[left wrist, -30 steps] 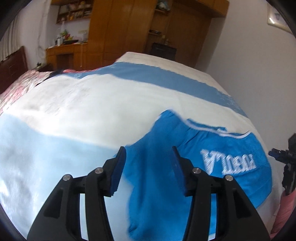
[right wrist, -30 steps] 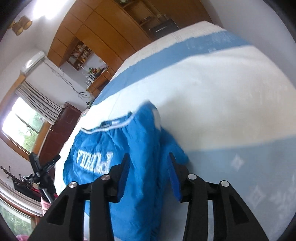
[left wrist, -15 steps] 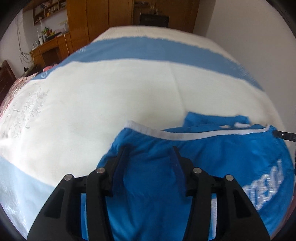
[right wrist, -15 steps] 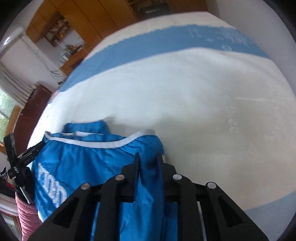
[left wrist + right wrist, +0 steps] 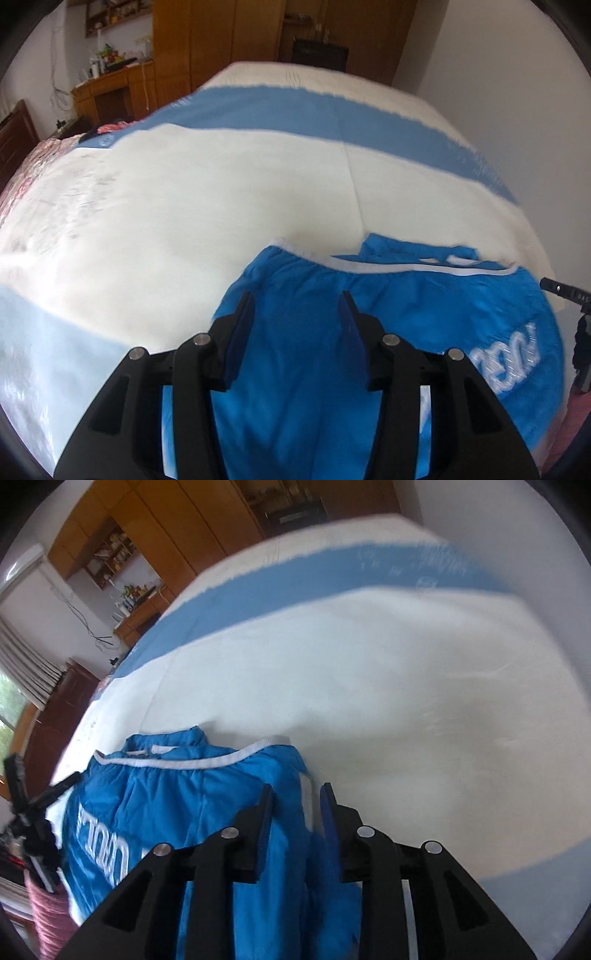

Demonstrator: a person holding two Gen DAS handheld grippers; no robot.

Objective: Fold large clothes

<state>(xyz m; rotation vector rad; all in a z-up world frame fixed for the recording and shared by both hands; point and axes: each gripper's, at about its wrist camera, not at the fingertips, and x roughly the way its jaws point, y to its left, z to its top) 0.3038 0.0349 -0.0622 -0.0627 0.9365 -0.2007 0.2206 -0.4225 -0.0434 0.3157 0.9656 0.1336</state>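
A bright blue garment (image 5: 424, 321) with a white trimmed edge and white lettering lies folded on the bed near its front edge; it also shows in the right wrist view (image 5: 166, 812). My left gripper (image 5: 297, 306) is open, its jaws apart over the garment's left part. My right gripper (image 5: 295, 801) is open, its jaws straddling the garment's right edge. Neither holds cloth that I can see.
The bed has a white and light blue striped cover (image 5: 221, 192). Wooden wardrobes (image 5: 221, 44) and a desk (image 5: 110, 88) stand behind it. A white wall (image 5: 498, 74) runs along the right. A dark headboard (image 5: 14, 129) is at the left.
The right gripper was nearly shut on the garment's edge half a second ago and has opened. The garment was laid over into a fold, trim now at the far side. Both grippers pulled back slightly.
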